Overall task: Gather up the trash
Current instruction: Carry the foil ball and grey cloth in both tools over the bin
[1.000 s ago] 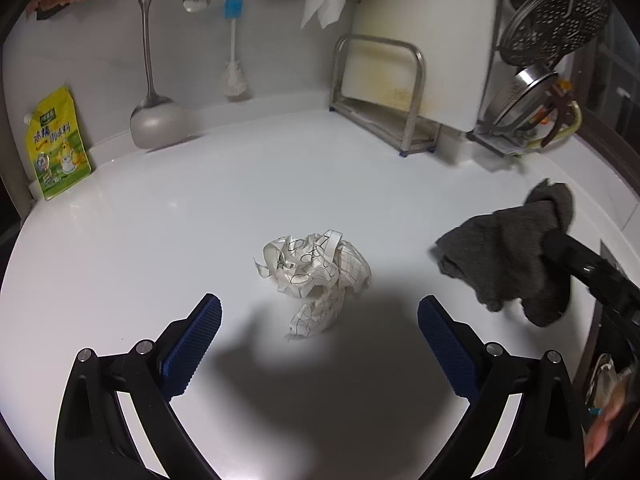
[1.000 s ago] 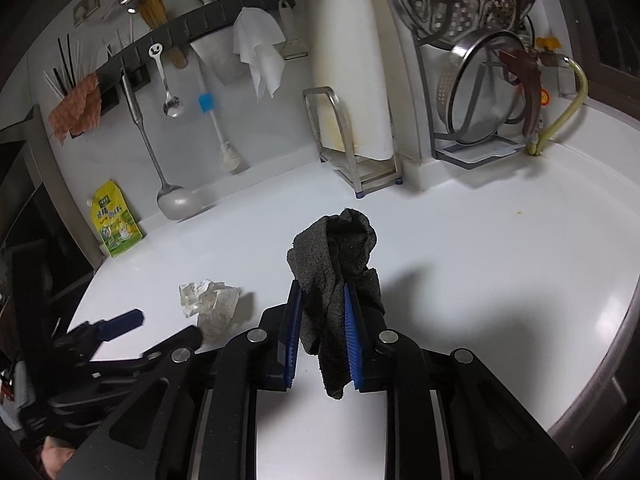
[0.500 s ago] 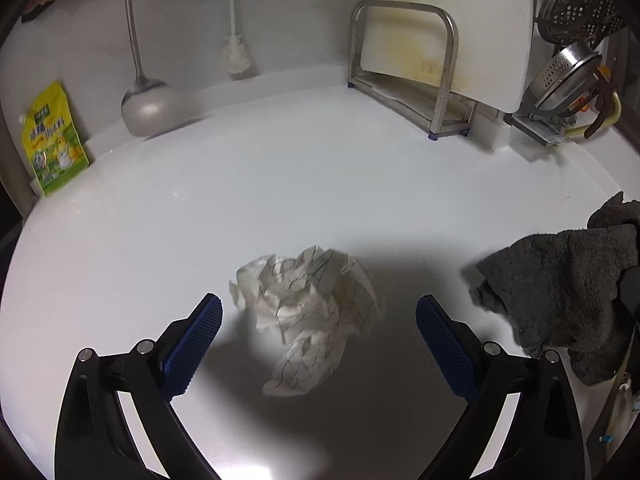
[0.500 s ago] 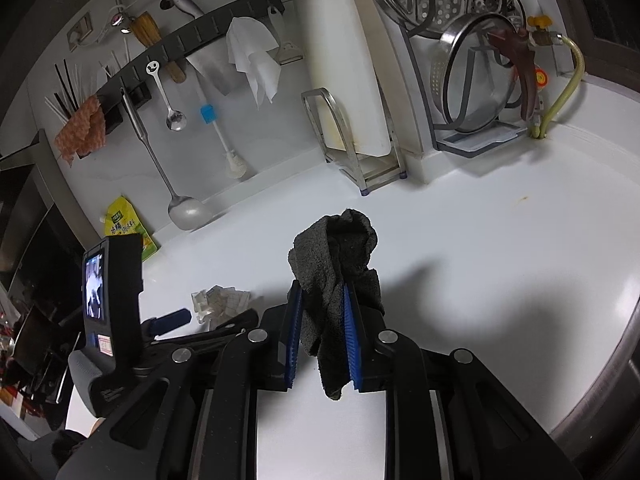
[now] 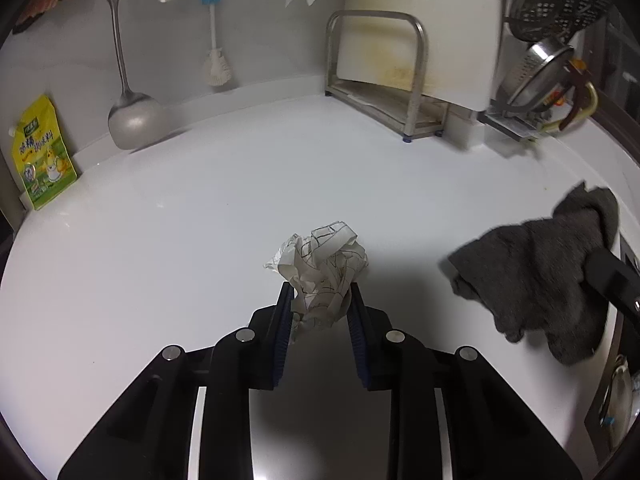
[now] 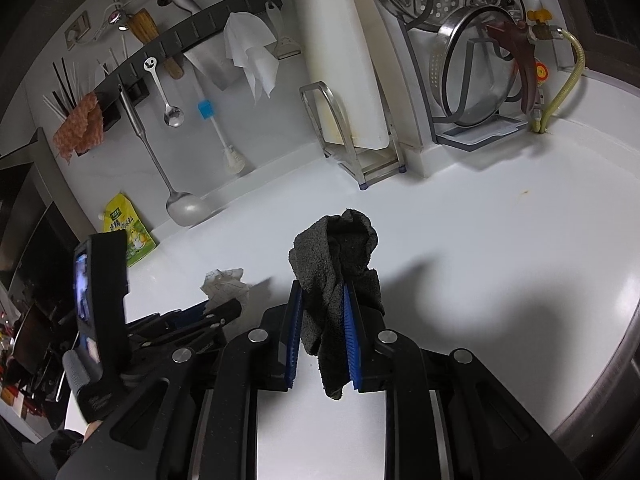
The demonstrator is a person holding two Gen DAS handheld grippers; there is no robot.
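- Crumpled paper [image 5: 320,270]: white, with thin black lines in a grid-like pattern; faint brownish stains.
- Cloth [image 6: 334,276]: dark grey, plain, with a fuzzy nap.
- Tabletop [image 5: 200,220]: glossy white, plain.
- Left gripper [image 5: 318,312]: black body, dark blue ribbed pads, silver bolt heads.
- Right gripper [image 6: 322,320]: black body, bright blue ribbed pads.
- Pouch [image 5: 42,156]: yellow above, green below, with printed characters and a cartoon figure.
- Ladle [image 5: 134,120]: dull silver-grey.
- Brush [image 6: 218,132]: blue head tab, white handle, off-white bristles.
- Cutting board [image 5: 420,28]: cream white with yellow-brown staining near the lower edge.
- Hanging rag [image 6: 78,126]: orange and white check.
- Hose [image 6: 568,84]: pale yellow.
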